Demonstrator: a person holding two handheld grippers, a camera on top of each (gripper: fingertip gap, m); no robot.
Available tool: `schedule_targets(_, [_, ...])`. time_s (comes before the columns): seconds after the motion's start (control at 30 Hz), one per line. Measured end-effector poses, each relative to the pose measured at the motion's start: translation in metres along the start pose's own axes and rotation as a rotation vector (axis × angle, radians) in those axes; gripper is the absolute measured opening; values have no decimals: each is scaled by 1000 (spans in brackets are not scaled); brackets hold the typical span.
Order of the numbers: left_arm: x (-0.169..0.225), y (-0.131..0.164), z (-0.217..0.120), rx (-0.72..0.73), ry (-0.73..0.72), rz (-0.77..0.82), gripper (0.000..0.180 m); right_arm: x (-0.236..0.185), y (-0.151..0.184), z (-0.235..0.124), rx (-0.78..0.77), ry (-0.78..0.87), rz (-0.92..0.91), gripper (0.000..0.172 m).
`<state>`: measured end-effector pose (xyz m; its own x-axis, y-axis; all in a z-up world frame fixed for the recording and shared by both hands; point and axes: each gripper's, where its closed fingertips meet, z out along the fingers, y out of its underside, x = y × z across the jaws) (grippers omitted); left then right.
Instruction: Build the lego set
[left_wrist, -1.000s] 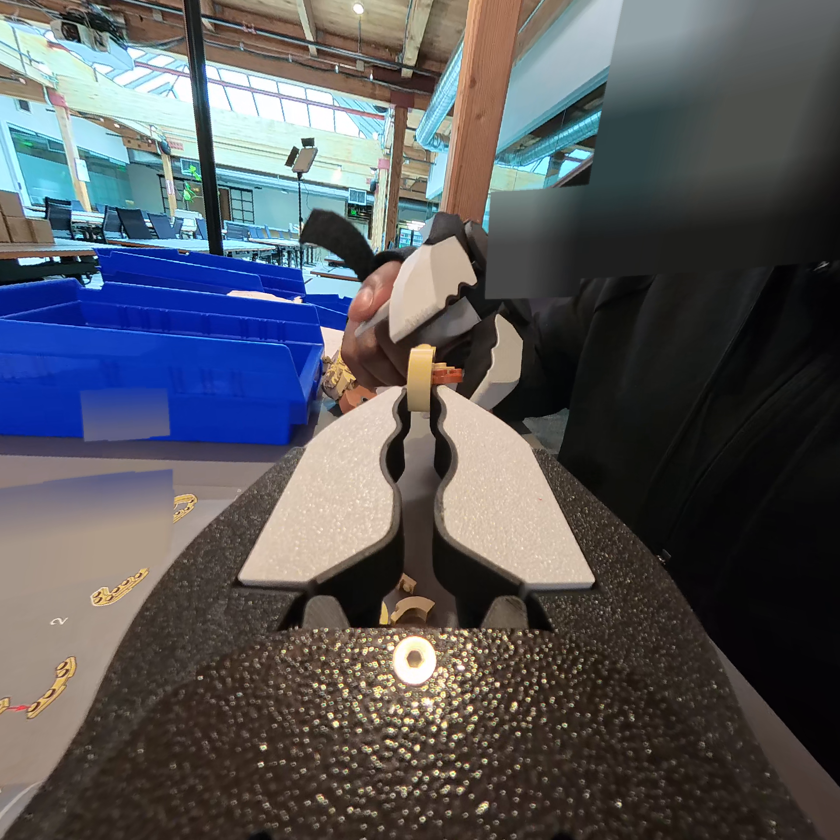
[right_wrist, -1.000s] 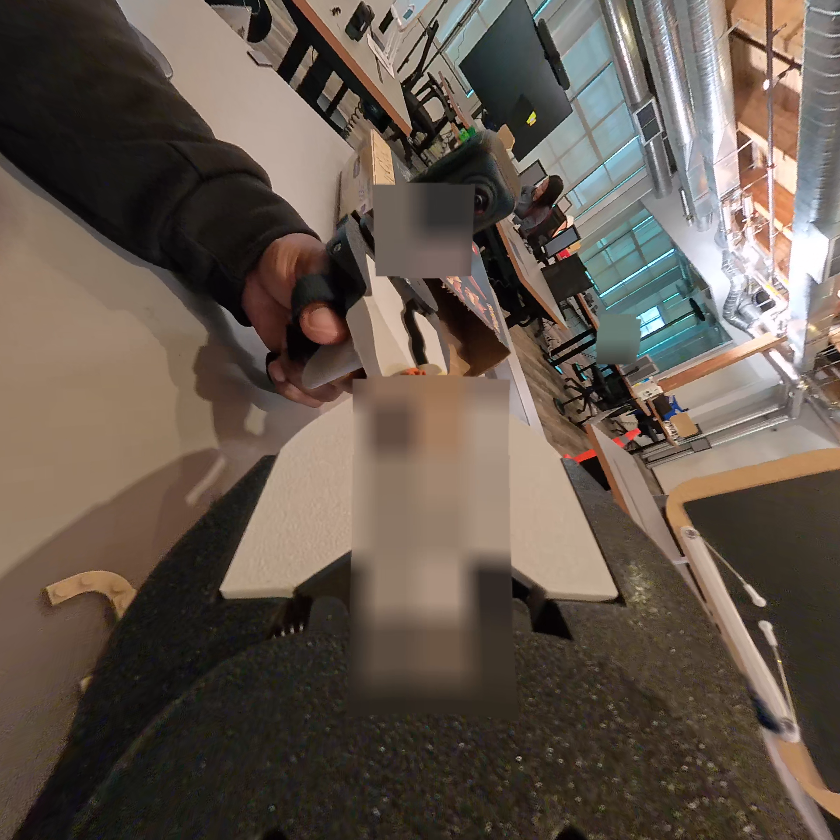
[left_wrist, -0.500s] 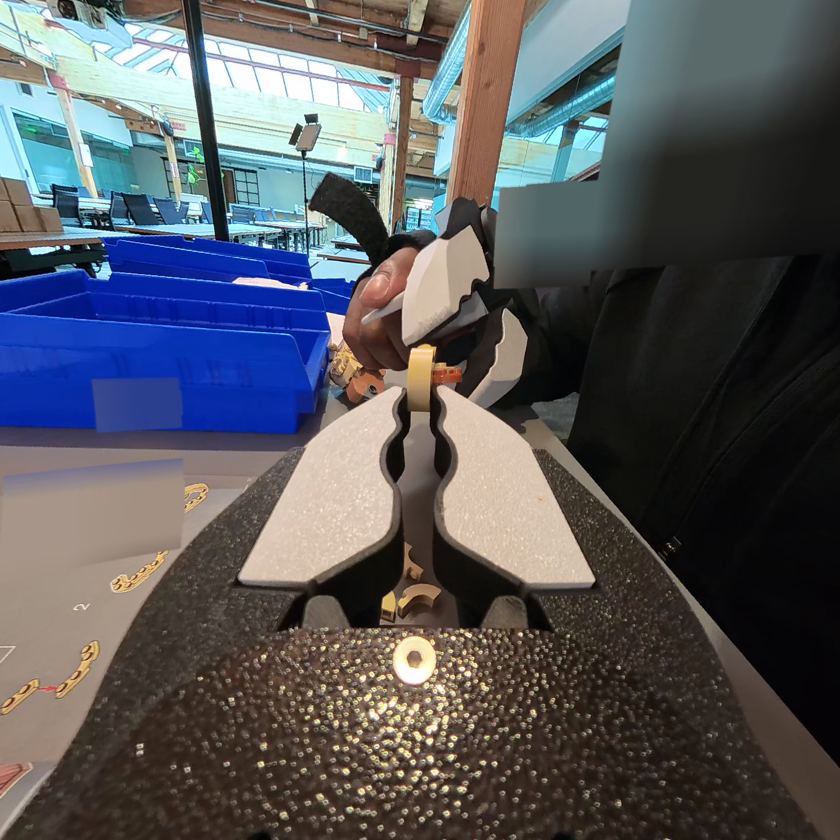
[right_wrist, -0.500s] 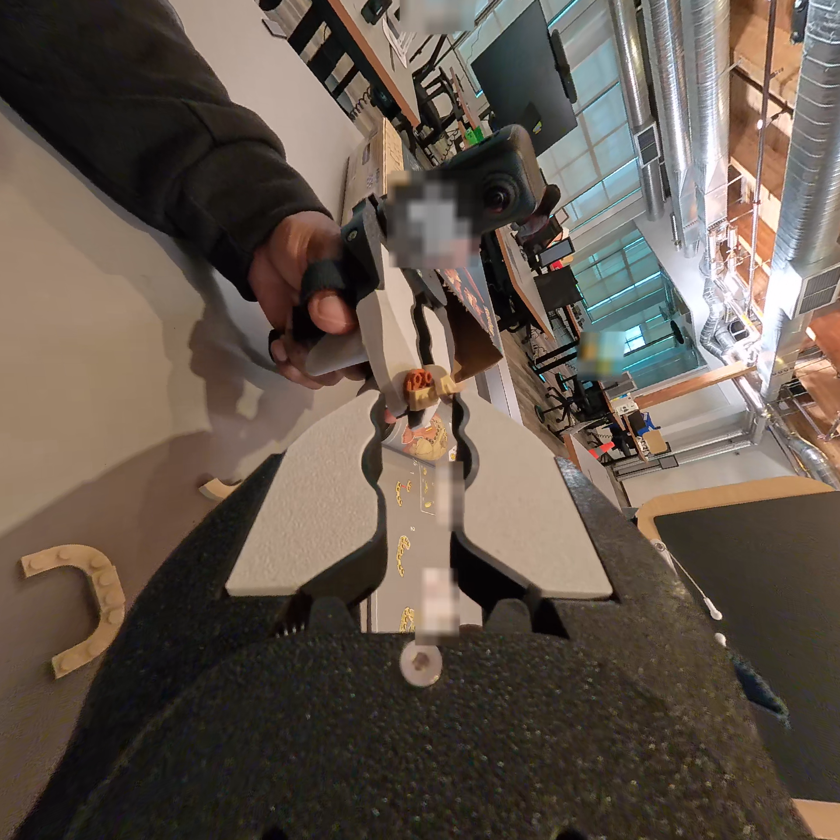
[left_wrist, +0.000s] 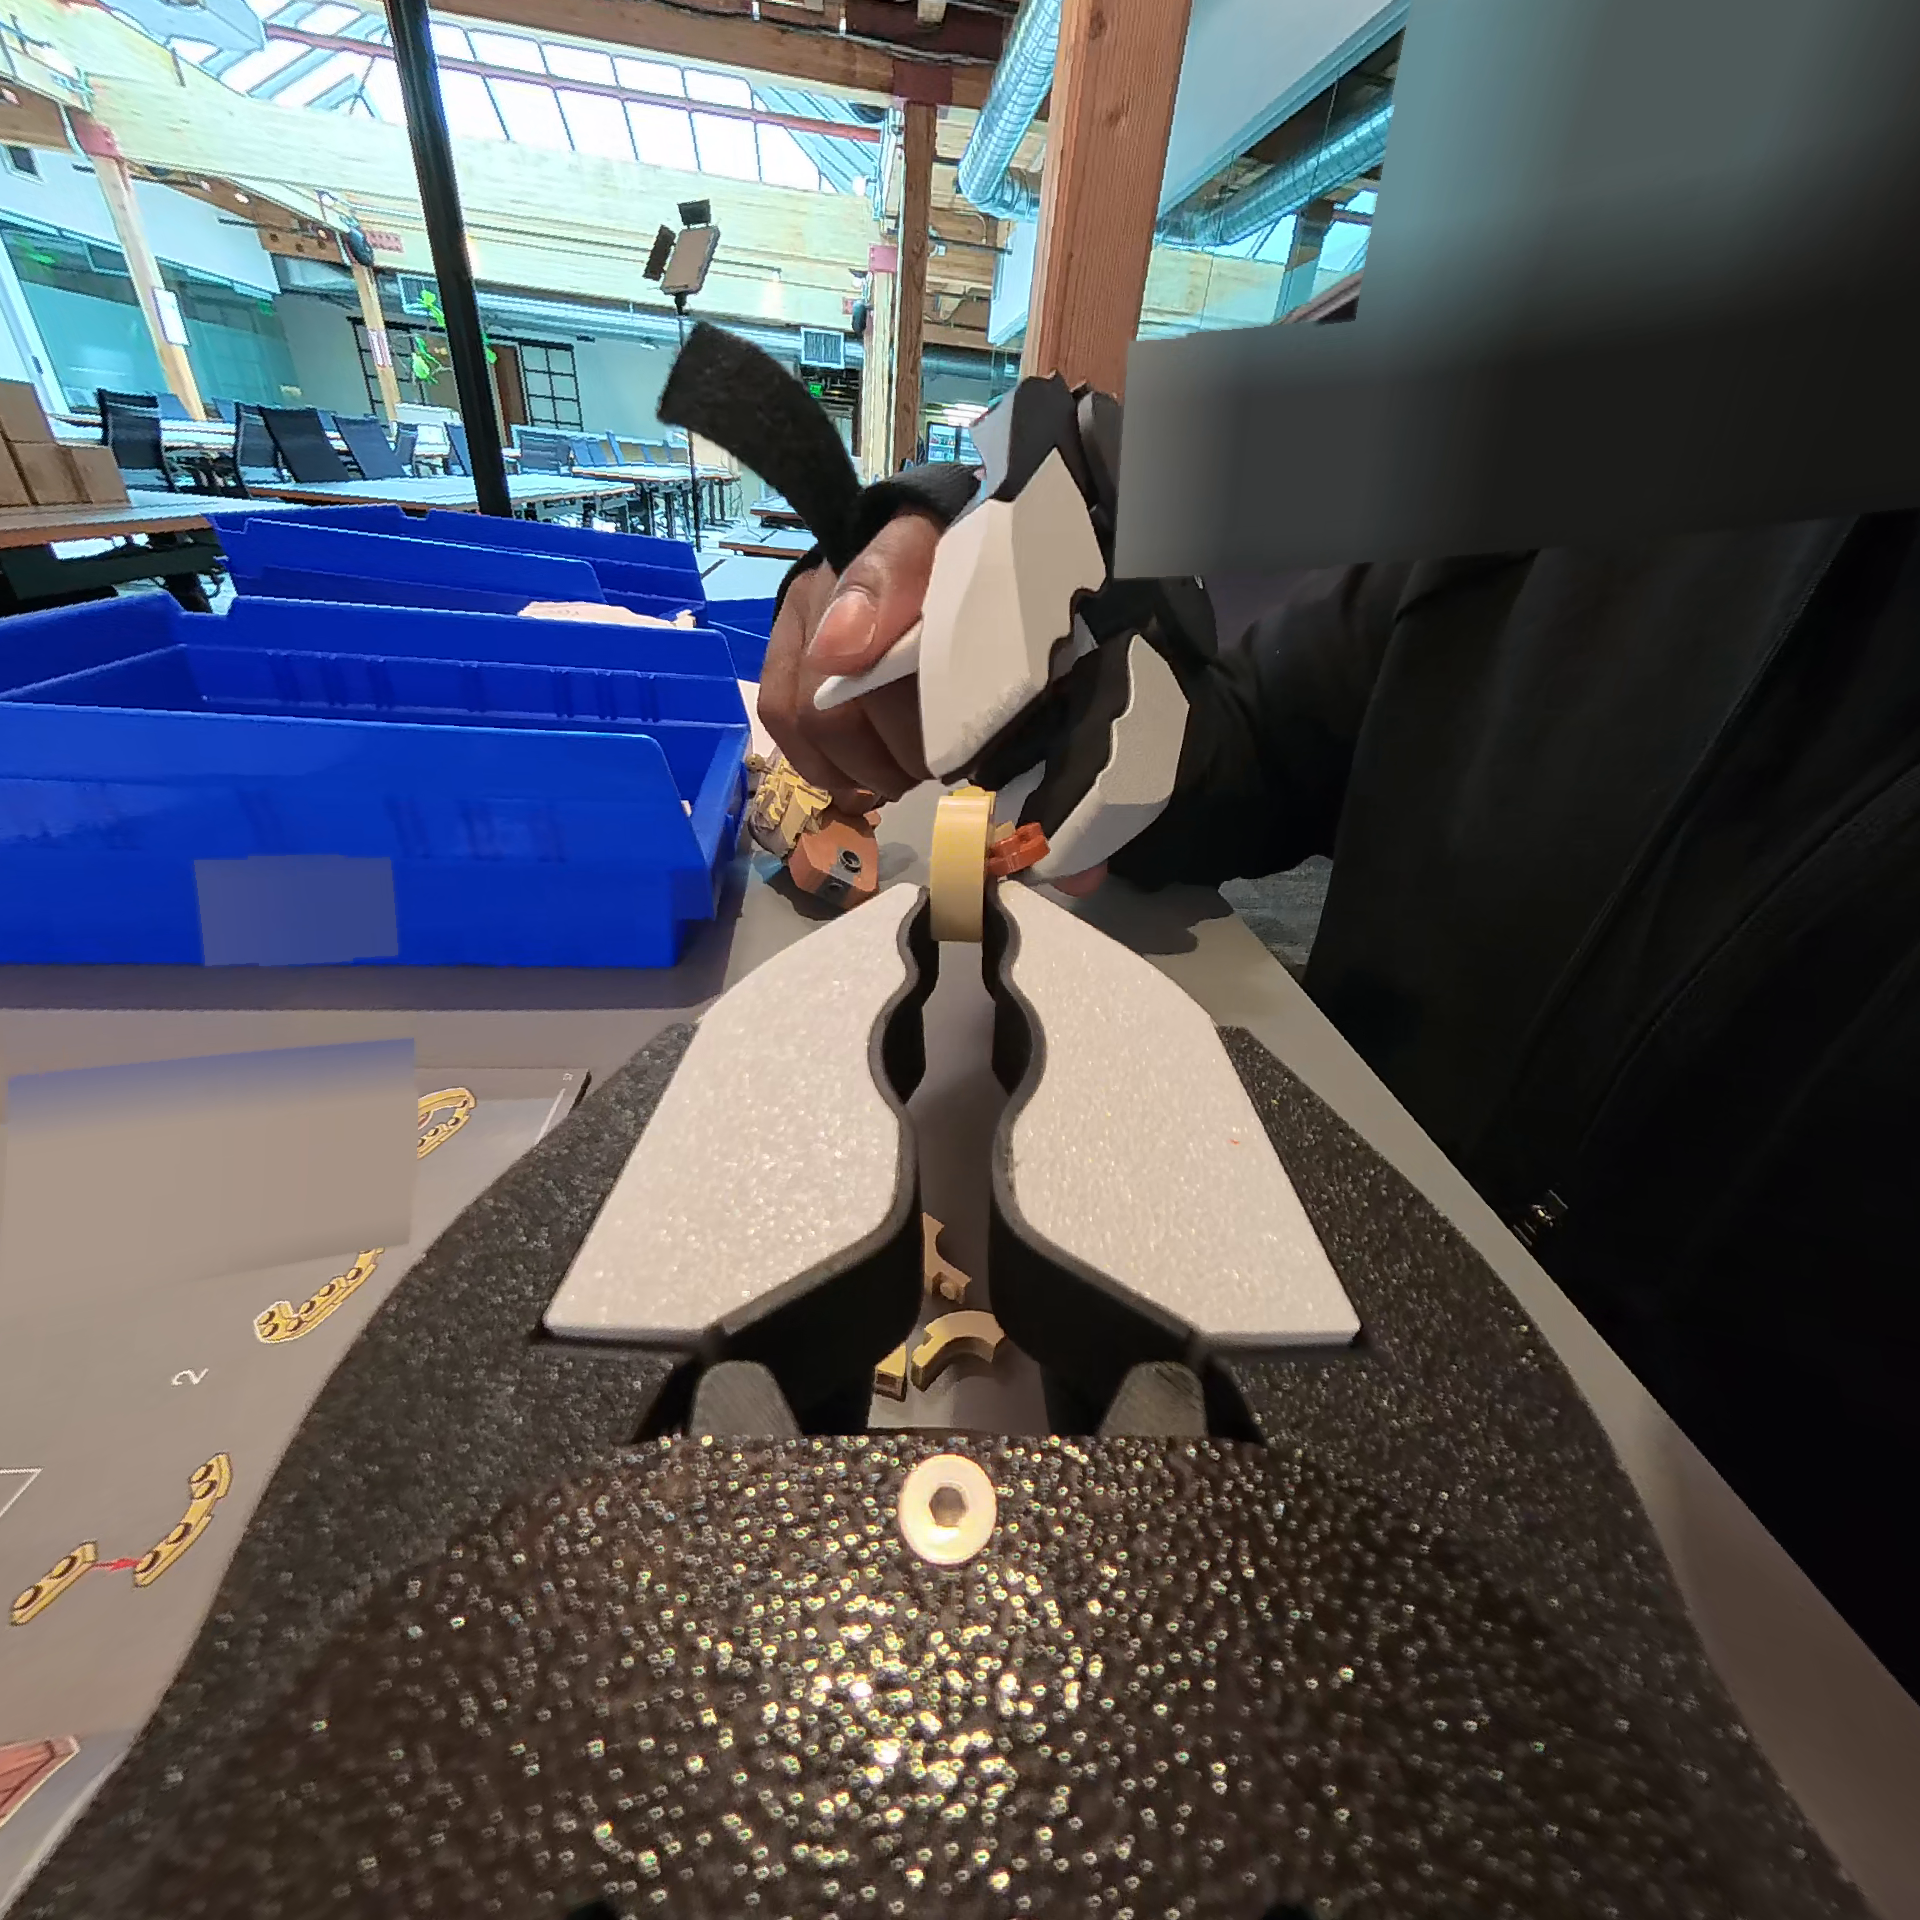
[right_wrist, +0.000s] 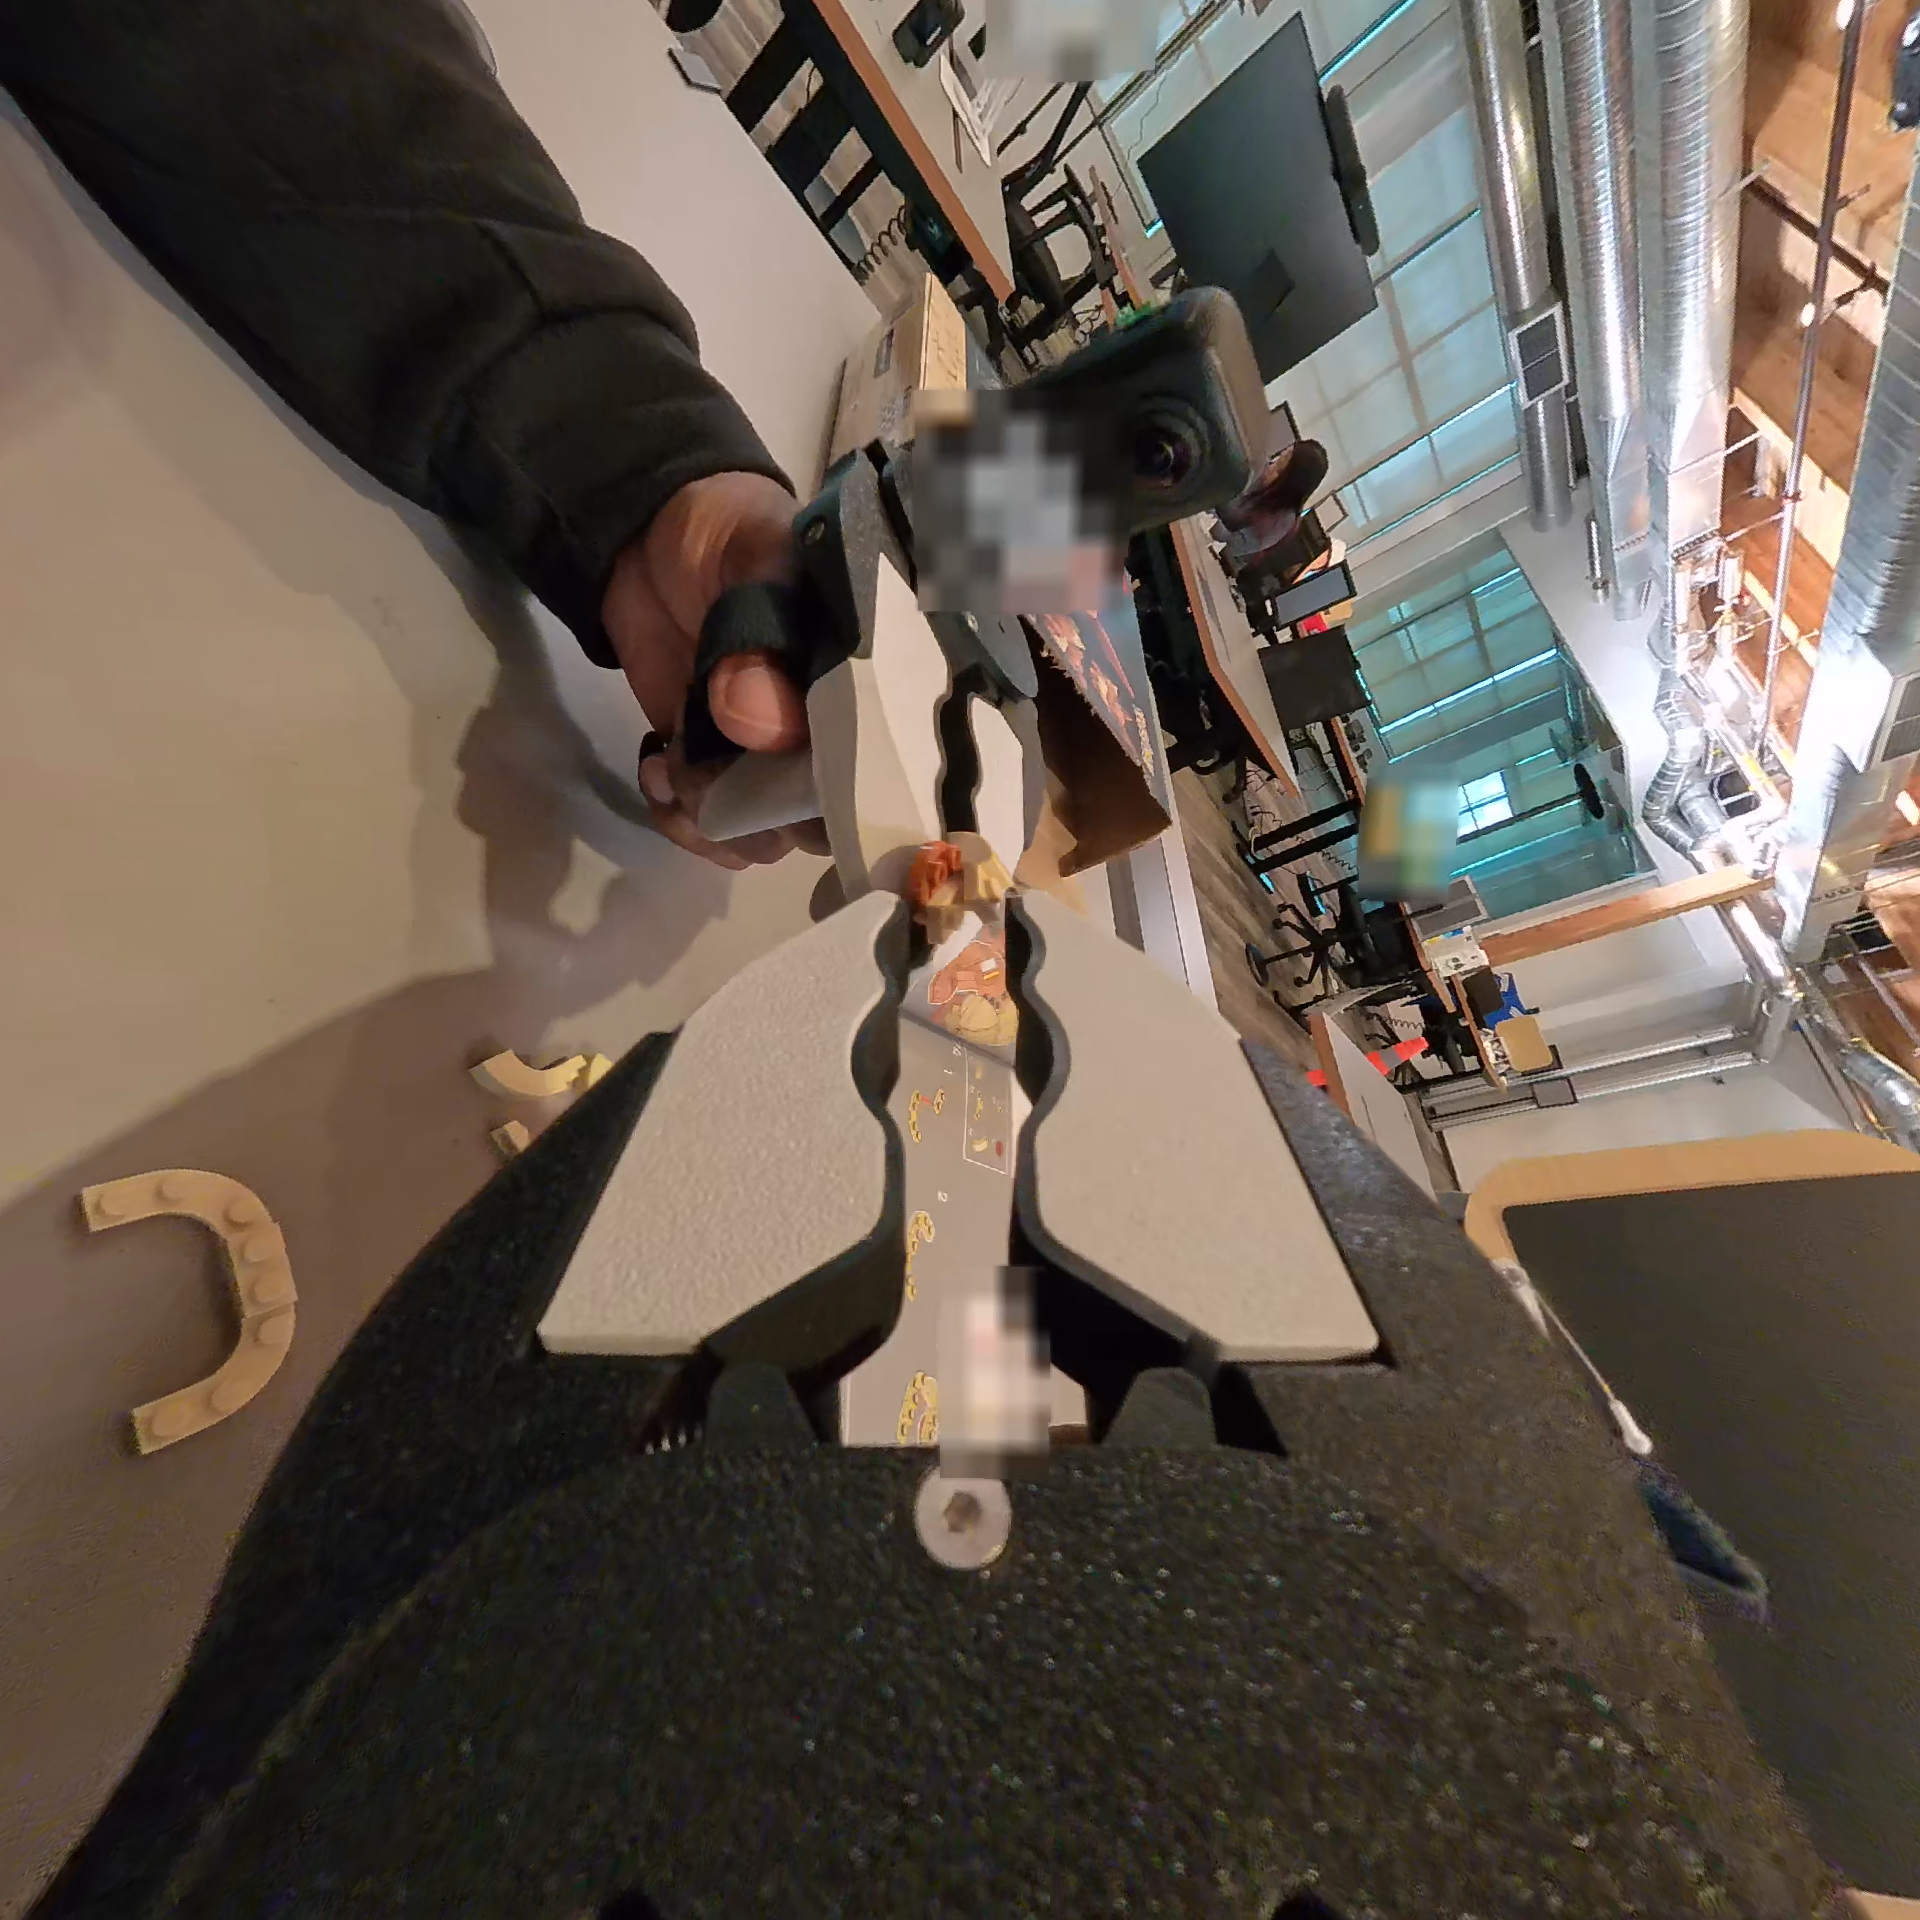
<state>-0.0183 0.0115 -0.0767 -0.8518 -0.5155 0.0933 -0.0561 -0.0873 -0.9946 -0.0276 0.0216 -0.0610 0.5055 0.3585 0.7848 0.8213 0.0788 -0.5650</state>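
grey table (left_wrist: 1226, 987), blue bins (left_wrist: 343, 790), open office hall.

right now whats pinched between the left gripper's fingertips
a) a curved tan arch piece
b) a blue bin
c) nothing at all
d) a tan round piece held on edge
d: in the left wrist view the left gripper has both tips closed against a tan round piece standing on edge, with a small reddish-brown piece stuck to its right side.

Timber posts (left_wrist: 1101, 187), skylights (bright) (left_wrist: 665, 94), silver ducts (right_wrist: 1590, 208), distant desks (left_wrist: 623, 483)
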Motion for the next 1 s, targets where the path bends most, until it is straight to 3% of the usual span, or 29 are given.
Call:
schedule_targets(0.73, [6,10,2,-90,12,65,9,-8,2,-2,-24,30,-179,10])
schedule_targets(0.87, [8,12,4,-96,26,51,16,-9,3,-1,-37,45,-212,9])
schedule_targets(1.0, [10,12,4,-91,41,54,9,-9,3,-1,-42,61,-222,9])
